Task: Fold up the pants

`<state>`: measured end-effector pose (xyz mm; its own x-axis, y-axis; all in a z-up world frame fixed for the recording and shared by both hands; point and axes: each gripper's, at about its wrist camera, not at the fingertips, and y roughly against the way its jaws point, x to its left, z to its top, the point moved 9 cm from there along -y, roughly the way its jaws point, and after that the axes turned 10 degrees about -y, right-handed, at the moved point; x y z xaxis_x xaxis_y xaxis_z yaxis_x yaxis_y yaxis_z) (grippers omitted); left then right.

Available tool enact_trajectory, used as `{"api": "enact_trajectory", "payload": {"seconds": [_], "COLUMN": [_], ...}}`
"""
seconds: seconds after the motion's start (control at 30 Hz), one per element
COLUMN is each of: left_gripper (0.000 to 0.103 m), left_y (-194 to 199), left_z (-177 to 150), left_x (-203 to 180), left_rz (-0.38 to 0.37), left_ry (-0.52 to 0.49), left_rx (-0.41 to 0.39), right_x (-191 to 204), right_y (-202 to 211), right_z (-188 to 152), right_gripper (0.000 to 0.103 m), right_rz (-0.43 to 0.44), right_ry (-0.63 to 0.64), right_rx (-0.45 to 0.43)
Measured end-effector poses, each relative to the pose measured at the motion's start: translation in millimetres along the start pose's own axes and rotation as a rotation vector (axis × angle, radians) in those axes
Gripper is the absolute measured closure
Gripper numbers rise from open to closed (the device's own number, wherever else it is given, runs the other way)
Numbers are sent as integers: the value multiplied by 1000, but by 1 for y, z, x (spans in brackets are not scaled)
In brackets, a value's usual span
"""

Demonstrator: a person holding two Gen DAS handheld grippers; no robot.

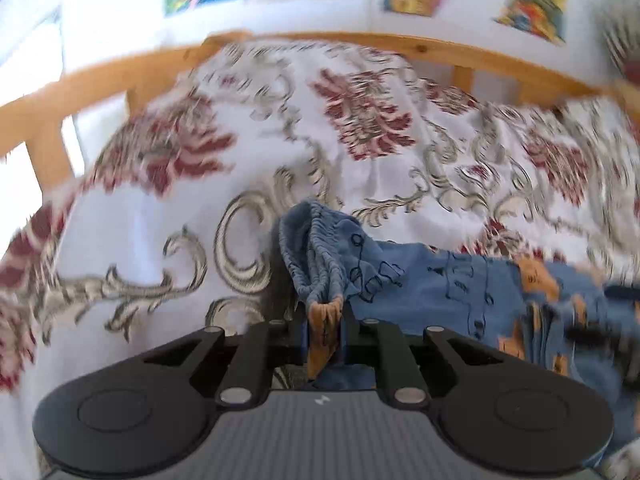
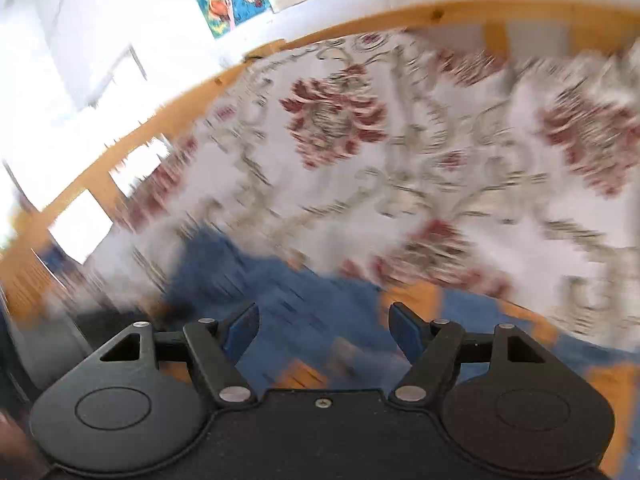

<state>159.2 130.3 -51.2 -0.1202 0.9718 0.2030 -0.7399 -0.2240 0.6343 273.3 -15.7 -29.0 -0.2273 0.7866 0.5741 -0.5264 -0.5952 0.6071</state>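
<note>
Though pinched, pants (image 1: 440, 280) beyond left tool (image 1: 324, 336).

Left gripper (image 1: 324, 328), low centre of its frame: jaws drawn close together, clamping a bunched fold of fabric between the fingers. Right gripper (image 2: 324, 328), low centre of its frame: blue-padded fingers (image 2: 244, 328) spread wide apart, nothing between them.

No legible text, numbers or brand names in either view; only a small pale logo mark on the gripper body (image 1: 322, 400), behind the fingers.
</note>
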Motion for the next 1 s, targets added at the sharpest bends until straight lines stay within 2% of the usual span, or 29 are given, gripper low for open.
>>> {"api": "enact_trajectory", "payload": {"seconds": [0.07,0.13,0.23,0.33,0.5,0.57,0.7,1.0], "left_gripper": [89,89,89,89,89,88,89,88], "left_y": [3,5,7,10,14,16,18,19], "left_z": [1,0,-1,-1,0,1,2,3], "left_x": [-7,-10,-14,-18,-23,-26,-28,-26], "left_rz": [23,41,54,61,59,58,50,38], "left_ry": [-51,-76,-107,-145,-173,-185,-186,-179], "left_rx": [-14,-19,-27,-51,-78,-88,-92,-99], "right_x": [20,43,73,94,107,105,105,104], "right_y": [-15,-34,-58,-77,-100,-104,-100,-87], "right_z": [17,30,33,23,4,2,2,6], "right_gripper": [29,30,30,33,47,61,82,89], "right_rz": [91,141,168,143,62,43,53,79], "right_ry": [-43,-38,-3,48,106,93,67,39], "right_rx": [70,146,253,318,344,330,307,258]}}
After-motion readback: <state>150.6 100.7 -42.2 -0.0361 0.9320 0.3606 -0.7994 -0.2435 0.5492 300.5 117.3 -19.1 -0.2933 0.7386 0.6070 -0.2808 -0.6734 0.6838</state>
